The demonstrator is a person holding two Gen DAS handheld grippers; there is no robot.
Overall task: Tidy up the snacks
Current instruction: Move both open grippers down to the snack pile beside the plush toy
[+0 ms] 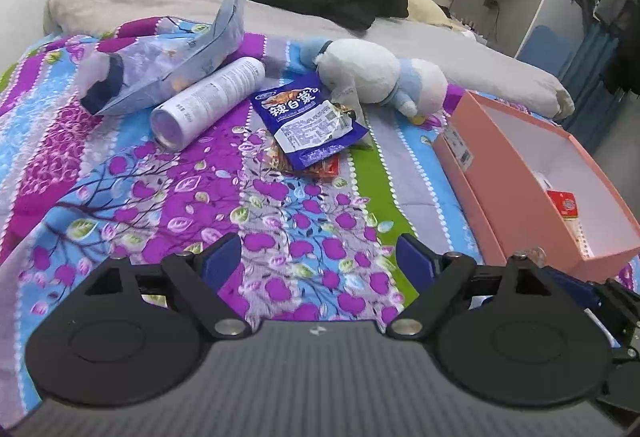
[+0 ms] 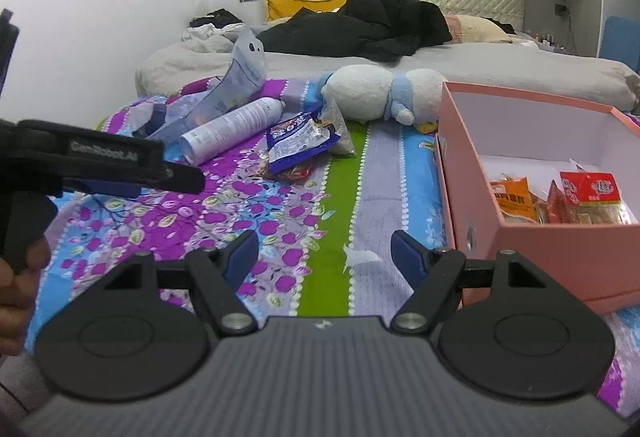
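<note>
While both claws hover released and empty over the floral bedspread (image 1: pixel 132 197), left gripper (image 1: pixel 318 257) and right gripper (image 2: pixel 324 251), items run leftward to rightward: one pale pouch (image 1: pixel 188 53), one white cylinder (image 1: pixel 208 101), one blue snack packet (image 1: pixel 308 121) atop a red packet (image 1: pixel 328 169), one plush toy (image 1: pixel 376 77). One pink box (image 2: pixel 560 245), far right, holds at least two packets (image 2: pixel 592 197).

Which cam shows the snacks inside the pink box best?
Right wrist: the orange packet and red packet lie plainly in the pink box. Left wrist shows only a red sliver behind the wall.
</note>
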